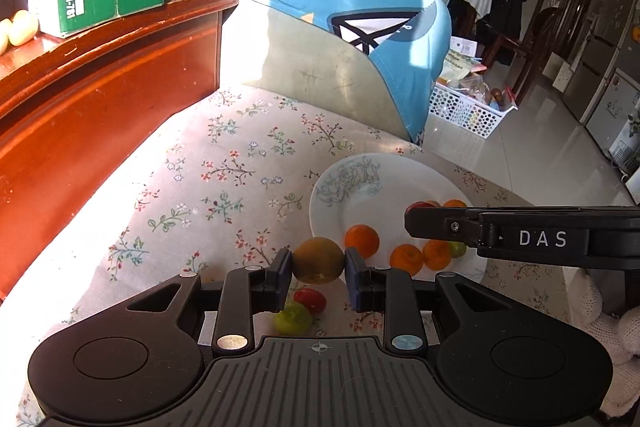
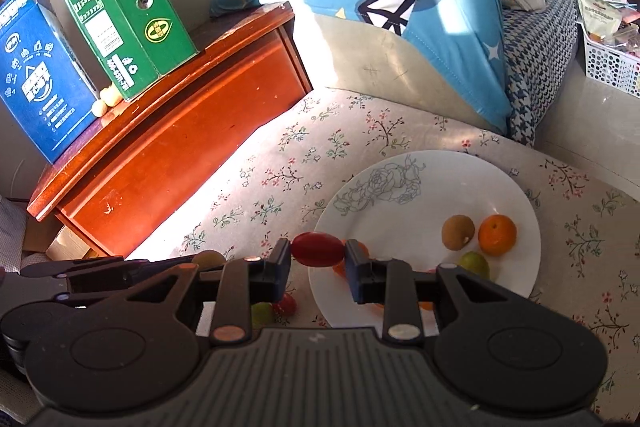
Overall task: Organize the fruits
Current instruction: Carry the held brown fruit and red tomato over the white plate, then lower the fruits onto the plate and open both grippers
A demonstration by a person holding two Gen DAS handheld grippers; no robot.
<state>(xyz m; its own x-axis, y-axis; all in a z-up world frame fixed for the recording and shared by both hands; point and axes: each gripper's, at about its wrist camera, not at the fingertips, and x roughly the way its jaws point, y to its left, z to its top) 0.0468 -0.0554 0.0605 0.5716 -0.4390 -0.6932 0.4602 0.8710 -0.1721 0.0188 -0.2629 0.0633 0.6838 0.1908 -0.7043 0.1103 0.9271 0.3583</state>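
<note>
My left gripper (image 1: 318, 267) is shut on a brown kiwi (image 1: 319, 260), held above the floral cloth just left of the white plate (image 1: 360, 187). My right gripper (image 2: 318, 255) is shut on a red tomato (image 2: 317, 249), held over the plate's left rim (image 2: 400, 187). On the plate lie several oranges (image 1: 362, 240), a kiwi (image 2: 458, 231), an orange (image 2: 497, 234) and a green fruit (image 2: 474, 265). A red tomato (image 1: 310, 299) and a green fruit (image 1: 293, 319) lie on the cloth below my left gripper. The right gripper's body (image 1: 520, 237) reaches in over the plate.
A red-brown wooden cabinet (image 2: 180, 131) stands to the left, with a green box (image 2: 128, 15) and a blue box (image 2: 36, 75) on top. A blue cushion (image 2: 400, 7) lies behind the plate. A white perforated basket (image 1: 468, 111) sits on the floor at right.
</note>
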